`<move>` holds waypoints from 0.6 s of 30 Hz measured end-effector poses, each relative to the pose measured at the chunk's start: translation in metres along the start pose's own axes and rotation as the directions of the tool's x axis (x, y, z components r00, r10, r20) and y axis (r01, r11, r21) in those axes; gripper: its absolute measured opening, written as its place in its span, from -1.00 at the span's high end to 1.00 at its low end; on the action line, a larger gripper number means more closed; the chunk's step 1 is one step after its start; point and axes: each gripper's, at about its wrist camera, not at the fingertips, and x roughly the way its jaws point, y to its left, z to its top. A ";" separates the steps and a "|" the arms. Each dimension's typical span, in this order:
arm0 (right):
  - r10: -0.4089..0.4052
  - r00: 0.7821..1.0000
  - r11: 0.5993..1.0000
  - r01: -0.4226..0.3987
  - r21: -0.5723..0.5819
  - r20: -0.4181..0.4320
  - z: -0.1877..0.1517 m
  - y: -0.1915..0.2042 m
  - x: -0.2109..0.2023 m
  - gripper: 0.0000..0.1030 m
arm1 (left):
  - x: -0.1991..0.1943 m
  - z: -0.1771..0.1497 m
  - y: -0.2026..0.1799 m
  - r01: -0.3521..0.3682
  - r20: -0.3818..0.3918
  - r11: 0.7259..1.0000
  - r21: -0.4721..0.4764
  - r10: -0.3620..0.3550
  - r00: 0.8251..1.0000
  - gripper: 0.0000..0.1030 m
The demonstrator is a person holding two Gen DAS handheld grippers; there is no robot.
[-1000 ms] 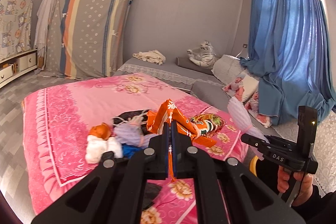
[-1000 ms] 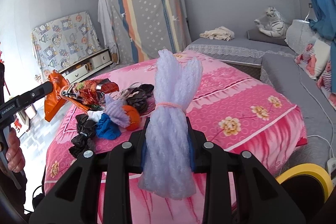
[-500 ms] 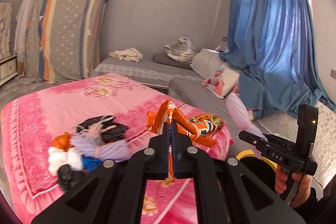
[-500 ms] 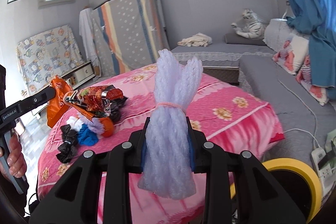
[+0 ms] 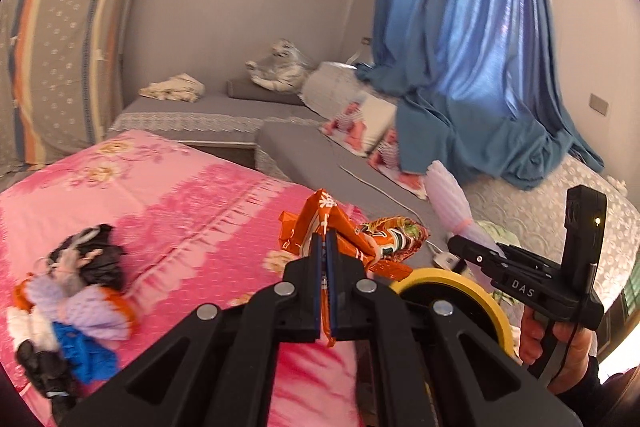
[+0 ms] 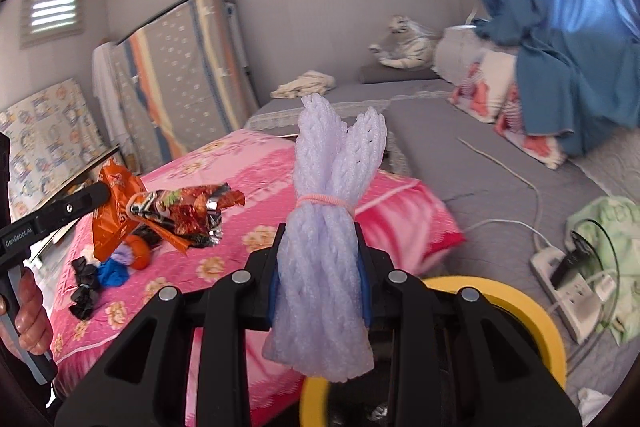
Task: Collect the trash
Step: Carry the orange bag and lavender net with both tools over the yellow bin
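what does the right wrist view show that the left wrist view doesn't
Only the right wrist view shows the white power strip and the green cloth on the grey floor, plus the wall vent.

Only the left wrist view shows the wall switch plate beside the blue curtain.

Both show the yellow-rimmed bin, the pink bed with leftover trash, the left gripper shut on the orange snack wrappers, and the right gripper shut on the lavender foam net bundle.
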 end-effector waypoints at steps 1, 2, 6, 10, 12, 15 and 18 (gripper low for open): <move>-0.015 1.000 1.000 0.015 0.011 0.001 -0.001 -0.007 -0.002 0.46 | 0.006 -0.001 -0.005 0.013 -0.010 1.000 0.007 -0.013 1.000 0.96; -0.027 1.000 0.999 0.027 0.019 0.001 -0.002 -0.012 -0.004 0.46 | 0.012 -0.002 -0.011 0.027 -0.020 1.000 0.015 -0.026 0.999 0.96; -0.074 0.997 0.996 0.074 0.047 -0.002 -0.008 -0.033 -0.010 0.46 | 0.030 -0.006 -0.031 0.060 -0.055 0.997 0.048 -0.057 0.997 0.96; -0.109 0.994 0.991 0.110 0.076 -0.013 -0.015 -0.048 -0.012 0.45 | 0.047 -0.011 -0.050 0.089 -0.093 0.993 0.080 -0.082 0.992 0.96; -0.123 0.992 0.988 0.125 0.094 -0.025 -0.020 -0.056 -0.012 0.45 | 0.054 -0.013 -0.056 0.101 -0.107 0.991 0.087 -0.091 0.990 0.96; -0.145 0.989 0.982 0.148 0.116 -0.038 -0.026 -0.068 -0.013 0.45 | 0.068 -0.018 -0.065 0.124 -0.143 0.988 0.092 -0.110 0.984 0.96; -0.168 0.984 0.975 0.174 0.139 -0.058 -0.033 -0.079 -0.015 0.45 | 0.081 -0.022 -0.075 0.143 -0.171 0.985 0.096 -0.125 0.977 0.96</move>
